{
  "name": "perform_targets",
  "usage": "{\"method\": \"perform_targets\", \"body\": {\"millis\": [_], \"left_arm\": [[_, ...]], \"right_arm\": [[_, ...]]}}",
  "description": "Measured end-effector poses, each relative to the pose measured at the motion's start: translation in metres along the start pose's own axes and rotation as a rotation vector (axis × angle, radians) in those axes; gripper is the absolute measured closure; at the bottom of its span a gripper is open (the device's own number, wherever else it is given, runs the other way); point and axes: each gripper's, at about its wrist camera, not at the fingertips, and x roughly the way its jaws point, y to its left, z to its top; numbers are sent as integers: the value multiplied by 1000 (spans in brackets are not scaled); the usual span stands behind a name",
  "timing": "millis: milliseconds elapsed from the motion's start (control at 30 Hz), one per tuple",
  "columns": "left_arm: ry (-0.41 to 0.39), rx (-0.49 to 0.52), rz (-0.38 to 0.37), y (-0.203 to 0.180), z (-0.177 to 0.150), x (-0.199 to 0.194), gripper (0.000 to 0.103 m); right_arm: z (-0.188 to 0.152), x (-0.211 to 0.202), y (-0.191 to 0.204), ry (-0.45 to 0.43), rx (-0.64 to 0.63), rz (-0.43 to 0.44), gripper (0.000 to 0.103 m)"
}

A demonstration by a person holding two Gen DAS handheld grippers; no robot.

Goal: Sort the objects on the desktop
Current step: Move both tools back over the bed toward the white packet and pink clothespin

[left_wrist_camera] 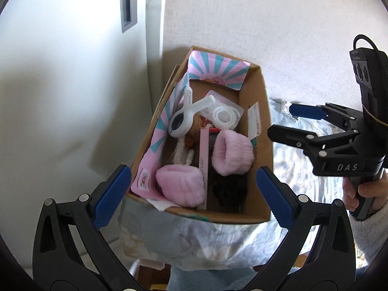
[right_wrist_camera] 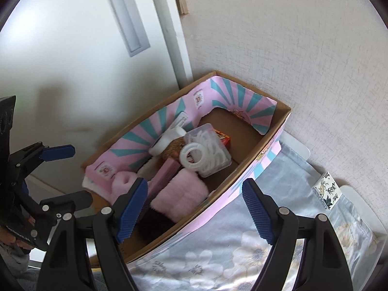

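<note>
So the cardboard box (left_wrist_camera: 258, 111) sits on a flowery cloth (left_wrist_camera: 218, 242) right against the wall (left_wrist_camera: 278, 24), lined with pink-and-teal striped paper (left_wrist_camera: 213, 70). Inside the box: two fluffy pink cuffs (left_wrist_camera: 180, 185), a clear plastic case (left_wrist_camera: 224, 114) of white rings at the far end, a big white clip (left_wrist_camera: 184, 118) beside the case, and something dark at the near end. Only readable writing is "DAS" on the right tongs (left_wrist_camera: 287, 123), off to the box's right. Left tongs (left_wrist_camera: 194, 201) are spread wide over the box's near end, holding nothing; right ones are apart and empty too.
</note>
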Motion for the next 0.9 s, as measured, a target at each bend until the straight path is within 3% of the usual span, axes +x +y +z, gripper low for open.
{"method": "perform_targets", "body": {"millis": [333, 467, 567, 700, 900], "left_arm": [[-65, 77, 28, -31, 5, -32, 1], [-83, 122, 39, -48, 13, -32, 1], [-85, 154, 6, -69, 22, -27, 1], [-90, 247, -66, -110, 37, -21, 1], [-83, 400, -98, -180, 55, 2, 1]], "right_arm": [[-24, -41, 11, -94, -45, -45, 26], [-46, -58, -10, -101, -5, -93, 26], [-61, -72, -34, -109, 41, -153, 26], [-80, -93, -65, -123, 117, -210, 26], [-107, -118, -101, -128, 190, -292, 26]]}}
